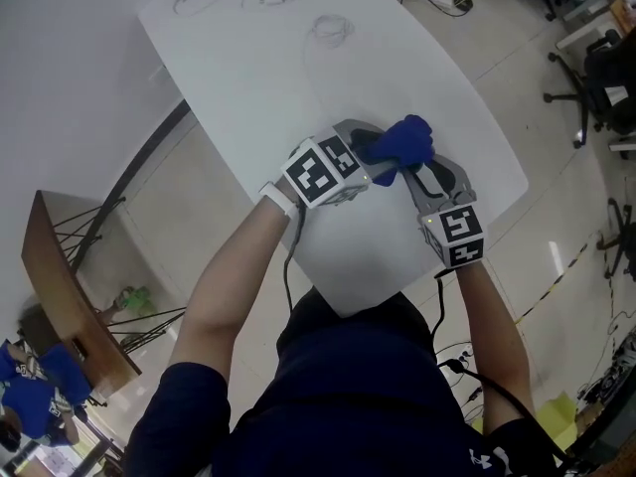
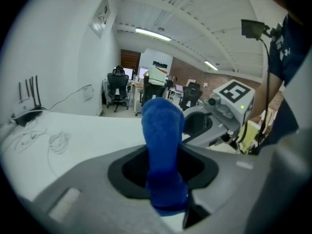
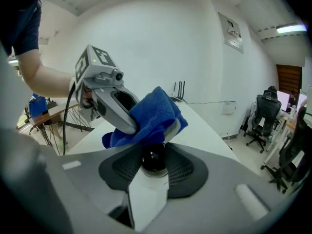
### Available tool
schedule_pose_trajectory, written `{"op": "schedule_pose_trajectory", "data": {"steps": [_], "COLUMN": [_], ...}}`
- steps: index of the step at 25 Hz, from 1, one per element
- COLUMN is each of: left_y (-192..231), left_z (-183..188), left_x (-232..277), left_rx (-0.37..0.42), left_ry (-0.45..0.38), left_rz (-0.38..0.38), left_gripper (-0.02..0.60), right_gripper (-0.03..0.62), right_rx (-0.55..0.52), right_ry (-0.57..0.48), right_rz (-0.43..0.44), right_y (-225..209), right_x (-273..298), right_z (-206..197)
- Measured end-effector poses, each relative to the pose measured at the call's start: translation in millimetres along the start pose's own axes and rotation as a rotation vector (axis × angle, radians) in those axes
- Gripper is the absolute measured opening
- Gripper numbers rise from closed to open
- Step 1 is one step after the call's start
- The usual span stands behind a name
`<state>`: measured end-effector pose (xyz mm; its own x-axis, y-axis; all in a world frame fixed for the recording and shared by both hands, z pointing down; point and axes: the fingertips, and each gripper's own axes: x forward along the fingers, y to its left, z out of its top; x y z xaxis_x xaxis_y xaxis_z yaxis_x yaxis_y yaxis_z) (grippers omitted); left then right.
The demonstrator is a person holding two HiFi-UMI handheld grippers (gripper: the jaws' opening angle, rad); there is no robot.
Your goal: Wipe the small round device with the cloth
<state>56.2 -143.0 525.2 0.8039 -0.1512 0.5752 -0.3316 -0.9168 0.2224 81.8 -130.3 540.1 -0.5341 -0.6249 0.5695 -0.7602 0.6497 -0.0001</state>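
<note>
A blue cloth [image 1: 405, 143] is bunched over the middle of the white table [image 1: 248, 78]. My left gripper [image 1: 381, 160] is shut on it; in the left gripper view the cloth [image 2: 162, 130] stands up from between the dark pads [image 2: 127, 172]. My right gripper [image 1: 409, 175] comes in from the right and is shut on the small round device [image 3: 154, 161], which has a black dome on a white body. In the right gripper view the cloth [image 3: 148, 117] lies on top of the device, with the left gripper [image 3: 127, 123] just above it. The cloth hides the device in the head view.
Loose thin cables [image 1: 333, 30] lie on the table's far part. The table's near edge [image 1: 343, 306] is close to the person's body. Office chairs [image 1: 596, 78] stand on the floor at right, and a wooden shelf [image 1: 70, 296] at left.
</note>
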Motion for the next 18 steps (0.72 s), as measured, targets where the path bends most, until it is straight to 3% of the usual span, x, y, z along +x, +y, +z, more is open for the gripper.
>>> {"op": "schedule_pose_trajectory", "data": {"steps": [3, 6, 12, 18], "left_y": [5, 24, 36, 46], "left_z": [4, 1, -51, -71], "left_x": [2, 3, 31, 52], "left_rx": [-0.052, -0.165, -0.255, -0.506], "left_ry": [0.018, 0.009, 0.158, 0.207], "left_rz": [-0.097, -0.152, -0.135, 0.001], "left_gripper": [0.153, 0.153, 0.150, 0.147], "right_gripper": [0.144, 0.137, 0.137, 0.135], "right_rx": [0.027, 0.042, 0.055, 0.064], "right_ry": [-0.004, -0.016, -0.004, -0.012], "right_rz": [0.003, 0.002, -0.002, 0.003], "right_y": [-2, -4, -5, -5], "right_x": [0, 4, 4, 2], "right_z": [-1, 1, 2, 0]}}
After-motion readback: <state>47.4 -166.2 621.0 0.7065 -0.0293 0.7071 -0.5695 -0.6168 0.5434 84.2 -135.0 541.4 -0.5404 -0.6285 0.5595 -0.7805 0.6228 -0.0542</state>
